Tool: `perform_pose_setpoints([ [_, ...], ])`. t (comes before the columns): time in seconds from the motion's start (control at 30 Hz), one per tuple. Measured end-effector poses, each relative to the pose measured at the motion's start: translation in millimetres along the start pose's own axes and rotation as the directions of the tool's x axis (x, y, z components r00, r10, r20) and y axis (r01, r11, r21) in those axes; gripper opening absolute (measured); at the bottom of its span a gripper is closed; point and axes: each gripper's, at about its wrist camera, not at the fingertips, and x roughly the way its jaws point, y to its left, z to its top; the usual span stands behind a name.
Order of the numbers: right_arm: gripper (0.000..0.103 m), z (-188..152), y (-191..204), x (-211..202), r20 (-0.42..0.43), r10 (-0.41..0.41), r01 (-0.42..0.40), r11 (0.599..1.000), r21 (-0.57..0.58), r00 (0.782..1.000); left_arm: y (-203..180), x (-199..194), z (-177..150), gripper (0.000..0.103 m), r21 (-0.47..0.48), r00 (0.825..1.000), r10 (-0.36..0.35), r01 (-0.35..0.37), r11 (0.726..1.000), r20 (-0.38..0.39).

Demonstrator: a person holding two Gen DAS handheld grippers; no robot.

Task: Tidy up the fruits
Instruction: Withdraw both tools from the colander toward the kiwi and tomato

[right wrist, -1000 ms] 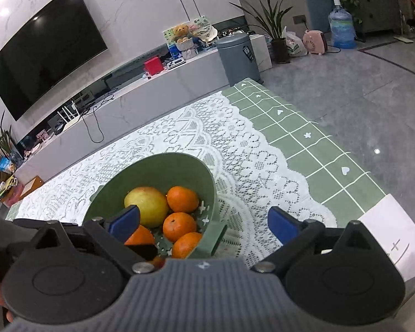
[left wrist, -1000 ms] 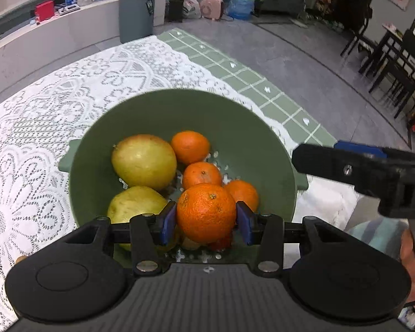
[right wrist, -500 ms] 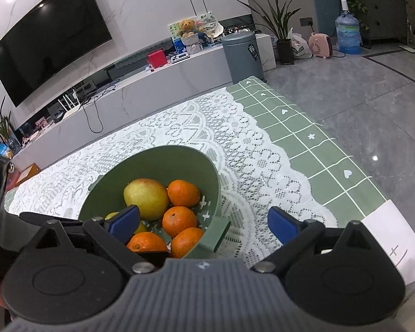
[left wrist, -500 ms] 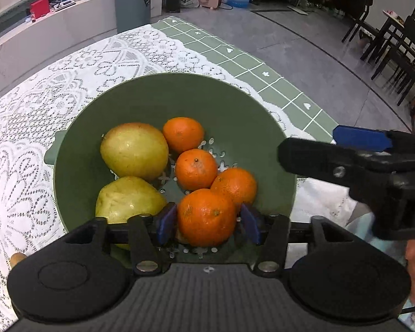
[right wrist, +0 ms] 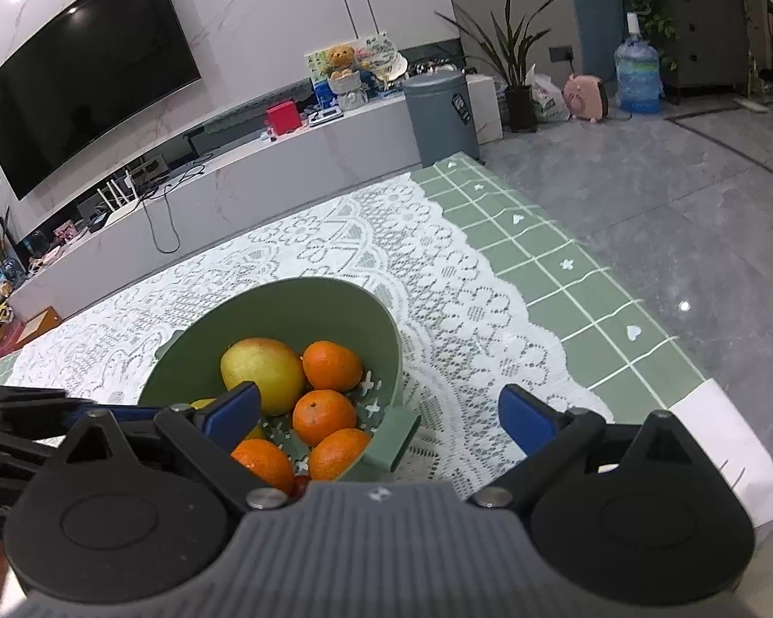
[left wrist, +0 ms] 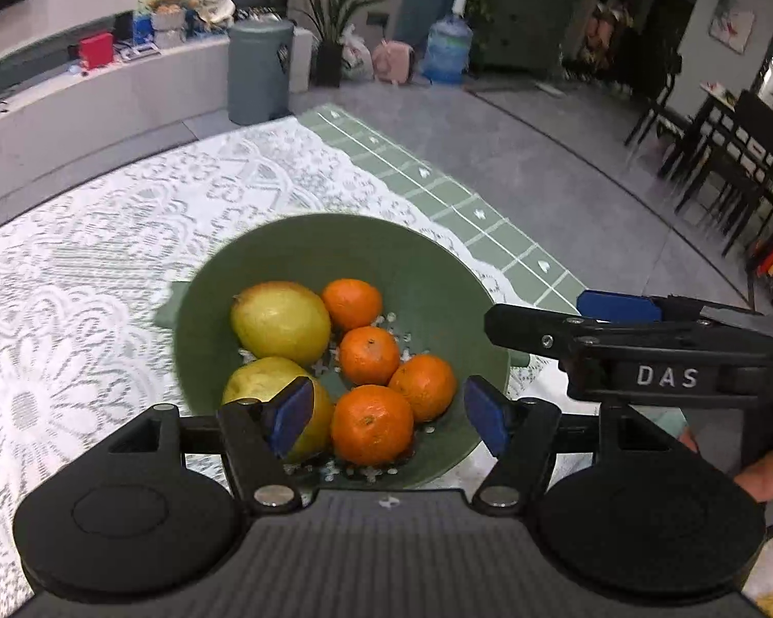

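Fruits gathered in a green colander, both grippers spread

Fruits are seen lying together in a round green plastic colander [left wrist: 427,268] with small side handles, which rests on a white lace cloth [left wrist: 77,309] spread over a green checked table [left wrist: 489,216]. The blue-padded fingers [left wrist: 291,414] of the left gripper [left wrist: 389,414] are held wide apart, their jaws having just been opening; nothing is pinched between them. A round orange mandarin [left wrist: 371,425] is seen in the gap between the pads but is touched by neither, and it lies on the perforated bottom of the colander. Just beside it three more orange mandarins [left wrist: 368,355] are grouped, touching one another. To their left two large yellow-green pear-like fruits [left wrist: 278,316] are placed, the nearer one partly hidden behind the left pad.

The right gripper [right wrist: 381,419] is likewise spread, with nothing between its blue fingers [right wrist: 528,417]; it is held over the near edge of the colander, one finger over the fruit and the other over the lace cloth. In the left wrist view it is seen from the side at the right of the colander, with part of a person's hand [left wrist: 768,474] behind it.

Beyond the table a grey floor [right wrist: 695,180], a grey cylindrical bin [right wrist: 443,118] and a long white low cabinet [right wrist: 283,175] beneath a dark wall-mounted television [right wrist: 82,72] are visible.
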Motion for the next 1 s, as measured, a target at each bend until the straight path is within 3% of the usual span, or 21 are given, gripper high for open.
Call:
perform_pose_setpoints([
  [0.37,0.095,-15.4,36.9,-24.9,0.135,-0.011,0.028,0.992,-0.12,0.991,33.9,-50.4,-22.1,0.077,-0.092,0.991,0.059,-0.048,0.995,0.121],
  [0.47,0.095,-20.8,51.7,-29.3,0.152,-0.001,0.022,0.99,-0.139,0.988,41.6,-63.3,-28.1,0.075,-0.085,0.984,0.108,-0.097,0.992,0.143],
  [0.8,0.097,-51.3,109.6,-28.4,0.067,0.153,-0.14,0.976,-0.165,0.986,74.2,-91.6,-53.4,0.075,-0.175,0.959,0.229,-0.199,0.964,0.17],
  [1.0,0.097,-73.1,143.1,-19.1,0.008,0.185,-0.178,0.958,-0.224,0.983,86.9,-99.5,-73.4,0.073,-0.177,0.958,0.227,-0.196,0.964,0.175],
])
